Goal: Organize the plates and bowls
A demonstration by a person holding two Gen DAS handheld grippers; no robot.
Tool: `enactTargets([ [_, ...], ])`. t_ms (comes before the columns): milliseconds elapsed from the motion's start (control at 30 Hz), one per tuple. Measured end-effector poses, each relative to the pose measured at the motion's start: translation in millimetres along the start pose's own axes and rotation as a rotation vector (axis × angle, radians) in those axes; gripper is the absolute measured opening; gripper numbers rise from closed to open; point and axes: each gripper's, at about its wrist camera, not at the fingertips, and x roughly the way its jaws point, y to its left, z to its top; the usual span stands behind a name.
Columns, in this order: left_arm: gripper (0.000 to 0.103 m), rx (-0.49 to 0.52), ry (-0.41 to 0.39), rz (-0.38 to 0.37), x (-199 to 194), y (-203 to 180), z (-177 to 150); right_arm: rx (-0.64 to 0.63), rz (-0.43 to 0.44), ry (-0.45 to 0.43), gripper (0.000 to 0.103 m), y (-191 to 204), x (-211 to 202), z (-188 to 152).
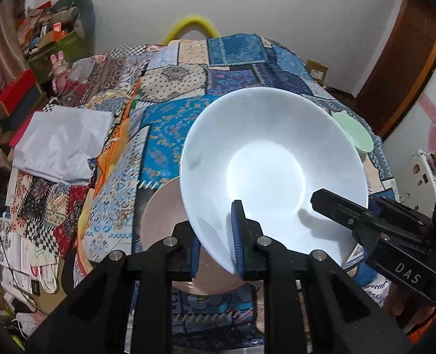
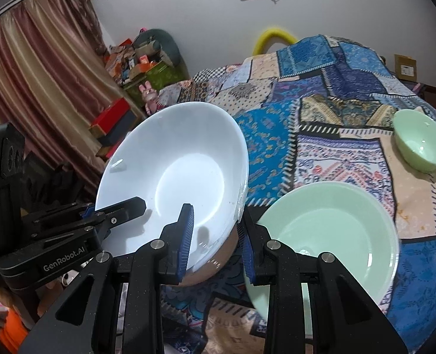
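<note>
We've got the white bowl (image 1: 272, 174) pinched by its rim from both sides, left gripper (image 1: 216, 236) clamped on the near edge and right gripper (image 2: 215, 236) closed on the opposite edge, so it's up in the air, tilted, over the tan plate (image 1: 162, 206) on the quilt (image 1: 170, 124). It looks like glazed ceramic to us: stiff, slick, chippable, a bit heavy, so the rim is the only real handhold. It's round, so no long axis; the opening faces up and toward both cameras.
</note>
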Motion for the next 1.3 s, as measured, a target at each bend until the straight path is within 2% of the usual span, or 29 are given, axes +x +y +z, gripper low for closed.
enactTargets([
  [433, 0.018, -0.060, 0.081, 0.012, 25, 38, -25, -0.025, 0.018, 0.108, 0.027, 18, 41, -20],
  [867, 0.018, -0.090, 0.143, 0.009, 53, 55, -41, -0.030, 0.017, 0.203, 0.027, 20, 70, -36],
  [1133, 0.018, -0.098, 0.168, 0.005, 65, 57, -45, -0.027, 0.010, 0.224, 0.028, 16, 75, -37],
  [1300, 0.018, -0.110, 0.176, -0.001, 68, 59, -44, -0.087, -0.011, 0.235, 0.030, 23, 74, -37],
])
